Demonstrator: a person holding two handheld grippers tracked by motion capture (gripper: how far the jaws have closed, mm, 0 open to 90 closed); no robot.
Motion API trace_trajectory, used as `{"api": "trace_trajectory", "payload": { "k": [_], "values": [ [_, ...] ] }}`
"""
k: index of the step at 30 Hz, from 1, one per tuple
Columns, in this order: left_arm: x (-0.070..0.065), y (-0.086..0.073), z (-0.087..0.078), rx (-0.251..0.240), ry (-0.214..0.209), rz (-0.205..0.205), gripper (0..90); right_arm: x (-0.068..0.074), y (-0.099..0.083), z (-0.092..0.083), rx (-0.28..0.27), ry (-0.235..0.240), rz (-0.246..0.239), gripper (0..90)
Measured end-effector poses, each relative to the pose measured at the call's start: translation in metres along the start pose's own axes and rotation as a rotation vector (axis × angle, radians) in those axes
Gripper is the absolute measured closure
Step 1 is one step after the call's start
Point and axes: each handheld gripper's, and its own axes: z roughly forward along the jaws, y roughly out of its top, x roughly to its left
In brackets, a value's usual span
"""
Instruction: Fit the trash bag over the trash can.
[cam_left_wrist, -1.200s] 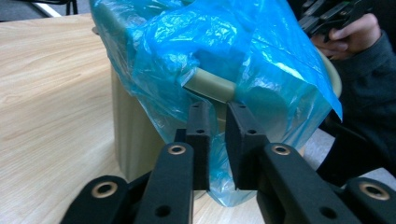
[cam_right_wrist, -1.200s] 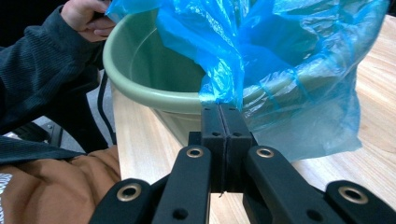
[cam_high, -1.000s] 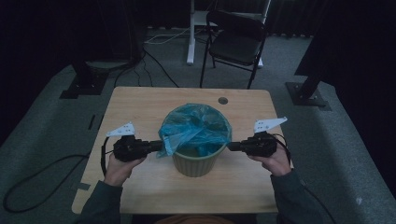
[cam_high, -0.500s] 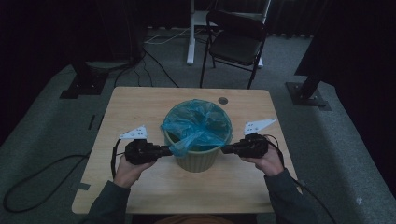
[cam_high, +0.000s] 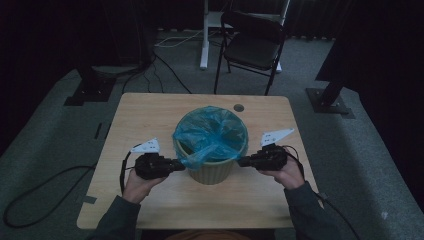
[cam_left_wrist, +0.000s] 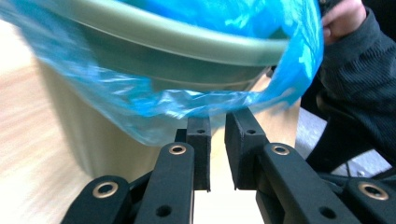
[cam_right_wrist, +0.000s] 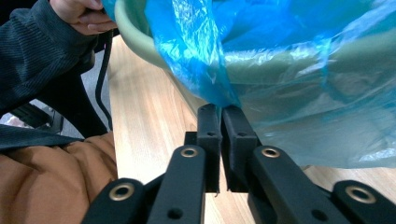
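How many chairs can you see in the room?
1: a black folding chair behind the far edge of the table. The dark room could hide more.

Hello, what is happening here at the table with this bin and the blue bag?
A person holds a gripper in each hand and is fitting a blue plastic bag over the rim of a pale green bin standing on the wooden table. The left gripper is at the bag's folded-over hem; its jaws have just been opening, with a gap between them. The right gripper has a pinch of bag between its tips, and its jaws have just been opening too.
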Motion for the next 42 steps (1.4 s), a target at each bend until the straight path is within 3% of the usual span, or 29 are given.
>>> {"api": "trace_trajectory", "payload": {
  "k": [3,5,9,19,27,32,39,42],
  "values": [
    [0.001,0.000,-0.010,-0.020,0.015,0.004,76.2,0.000,0.000,-0.004,-0.010,-0.008,-0.002,80.3],
    [0.004,0.001,-0.025,-0.046,0.054,0.000,74.3,0.000,0.000,-0.010,-0.032,-0.026,0.002,71.5],
    [0.010,0.006,-0.036,-0.084,0.103,-0.008,70.2,-0.001,0.000,-0.016,-0.055,-0.041,0.006,67.5],
    [0.026,0.024,-0.028,-0.106,0.183,-0.008,60.4,0.002,0.004,-0.022,-0.077,-0.063,-0.006,65.4],
    [0.034,0.023,-0.019,-0.099,0.196,-0.037,60.2,0.004,0.007,-0.031,-0.123,-0.069,-0.013,64.4],
    [0.034,0.025,-0.014,-0.085,0.190,-0.034,61.9,0.005,0.012,-0.032,-0.160,-0.079,-0.025,63.2],
    [0.035,0.024,-0.011,-0.081,0.174,-0.043,67.7,0.011,0.021,-0.023,-0.162,-0.083,-0.063,61.5],
    [0.035,0.023,-0.010,-0.073,0.170,-0.043,77.8,0.013,0.023,-0.022,-0.151,-0.106,-0.091,62.5]
  ]
}}
